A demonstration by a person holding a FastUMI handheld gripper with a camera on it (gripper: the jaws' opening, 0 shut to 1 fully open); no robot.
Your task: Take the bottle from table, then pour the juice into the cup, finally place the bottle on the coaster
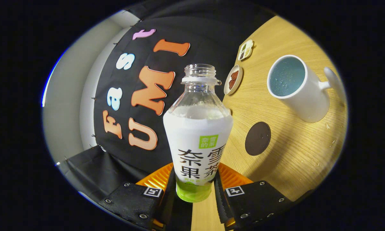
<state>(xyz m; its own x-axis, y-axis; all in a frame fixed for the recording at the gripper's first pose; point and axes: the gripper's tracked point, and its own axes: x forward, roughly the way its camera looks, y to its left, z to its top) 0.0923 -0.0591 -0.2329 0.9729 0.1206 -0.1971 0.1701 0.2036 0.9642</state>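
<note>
An uncapped clear bottle [198,138] with a white label and green base stands between my fingers, and my gripper [195,186] is shut on its lower half. The whole view is rolled, so the wooden table [295,154] runs up on the right side. A white mug [300,86] with a pale blue inside sits on that table beyond the fingers, its handle pointing away from the bottle. A dark round coaster [258,138] lies on the table between the bottle and the mug. Whitish content shows up to the bottle's shoulder.
Two small dishes sit at the table's far edge by the booth wall: a round one with brown pieces [233,79] and an oblong one with several compartments [245,50]. The black cloth wall [121,166] hangs behind the bottle.
</note>
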